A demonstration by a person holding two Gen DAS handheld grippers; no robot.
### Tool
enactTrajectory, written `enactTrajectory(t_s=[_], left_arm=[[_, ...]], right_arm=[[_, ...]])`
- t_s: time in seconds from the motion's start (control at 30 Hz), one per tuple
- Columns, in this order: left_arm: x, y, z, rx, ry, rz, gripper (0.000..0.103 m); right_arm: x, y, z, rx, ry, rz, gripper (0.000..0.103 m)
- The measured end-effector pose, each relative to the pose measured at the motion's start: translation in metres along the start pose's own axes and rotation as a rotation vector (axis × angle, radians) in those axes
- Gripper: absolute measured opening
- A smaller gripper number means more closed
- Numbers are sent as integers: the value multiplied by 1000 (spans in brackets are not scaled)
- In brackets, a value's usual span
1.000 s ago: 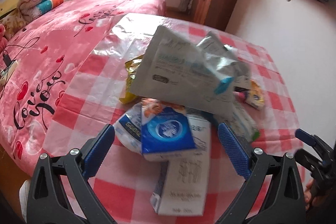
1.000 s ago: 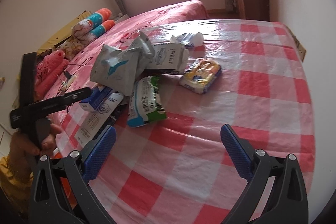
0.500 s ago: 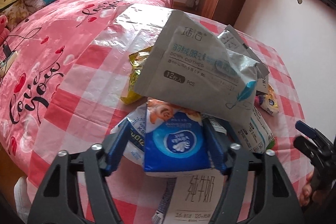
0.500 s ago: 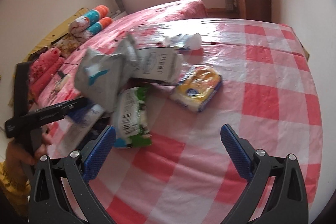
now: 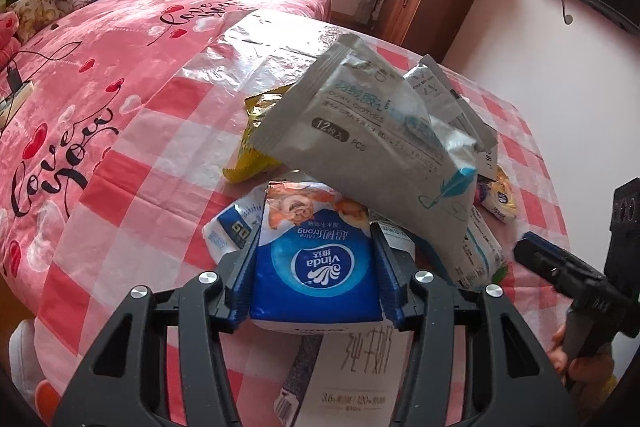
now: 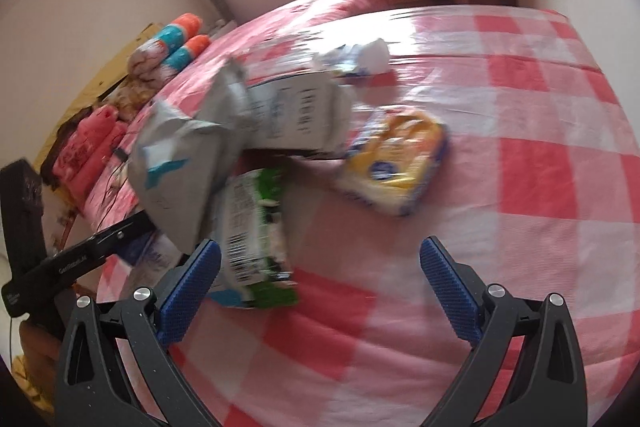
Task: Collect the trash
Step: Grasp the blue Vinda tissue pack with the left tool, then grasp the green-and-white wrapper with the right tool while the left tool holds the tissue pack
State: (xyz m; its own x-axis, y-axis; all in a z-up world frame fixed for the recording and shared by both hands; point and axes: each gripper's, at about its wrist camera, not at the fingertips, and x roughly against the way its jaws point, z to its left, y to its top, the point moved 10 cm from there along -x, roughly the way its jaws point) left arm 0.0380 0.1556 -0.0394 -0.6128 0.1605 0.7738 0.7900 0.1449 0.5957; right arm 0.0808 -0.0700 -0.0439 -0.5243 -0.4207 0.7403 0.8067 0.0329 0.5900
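So the trash is all heaped on the table (image 5: 168, 131) with the pink-and-white checked cloth, and I'll place everything off the blue tissue pack (image 5: 316, 267) since that's where the action is. The left gripper (image 5: 314, 277) has its jaws closing in on that tissue pack, and the blue pads are pressed against both of its sides, so it's basically gripped. Right under the tissue pack lies a white milk carton (image 5: 360, 379), poking out toward the near table edge. Leaning over the far end of the tissue pack is a big grey wipes packet (image 5: 360, 131) (the one with a little blue feather printed on it), and beyond that, further from the tissue pack, a crumpled yellow snack bag (image 5: 256, 131) peeks out. Just beside the tissue pack on its left there's a white-and-blue wrapper (image 5: 232, 227).

The right gripper (image 6: 320, 279) hangs wide open over the cloth with nothing between its jaws. From its side of the pile, a green-and-white packet (image 6: 256, 239) sits close to its left finger, and a yellow pack (image 6: 394, 163) lies on its own, well apart from the tissue pack. A crumpled white tissue (image 6: 372, 55) sits at the far end of the heap. The pink bed (image 5: 100, 75) runs alongside the table.
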Motion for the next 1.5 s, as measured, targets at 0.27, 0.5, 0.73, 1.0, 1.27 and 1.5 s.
enactTrajectory(t_s=[0.27, 0.5, 0.73, 1.0, 1.27, 1.5], left_arm=[[17, -9, 2, 17, -17, -20, 53], [30, -15, 9, 32, -24, -35, 53], [44, -22, 12, 45, -37, -53, 53], [59, -31, 14, 55, -48, -67, 53], [70, -39, 12, 53, -62, -77, 53], [77, -53, 8, 35, -72, -74, 53]], right_arm=[[-20, -3, 43, 107, 30, 23, 98], [-37, -6, 54, 210, -47, 32, 95], [-45, -13, 56, 294, -131, 37, 75], [-40, -17, 48, 325, -190, 29, 66], [-25, -28, 36, 313, -218, 24, 64], [-1, -37, 18, 275, -239, 7, 61]])
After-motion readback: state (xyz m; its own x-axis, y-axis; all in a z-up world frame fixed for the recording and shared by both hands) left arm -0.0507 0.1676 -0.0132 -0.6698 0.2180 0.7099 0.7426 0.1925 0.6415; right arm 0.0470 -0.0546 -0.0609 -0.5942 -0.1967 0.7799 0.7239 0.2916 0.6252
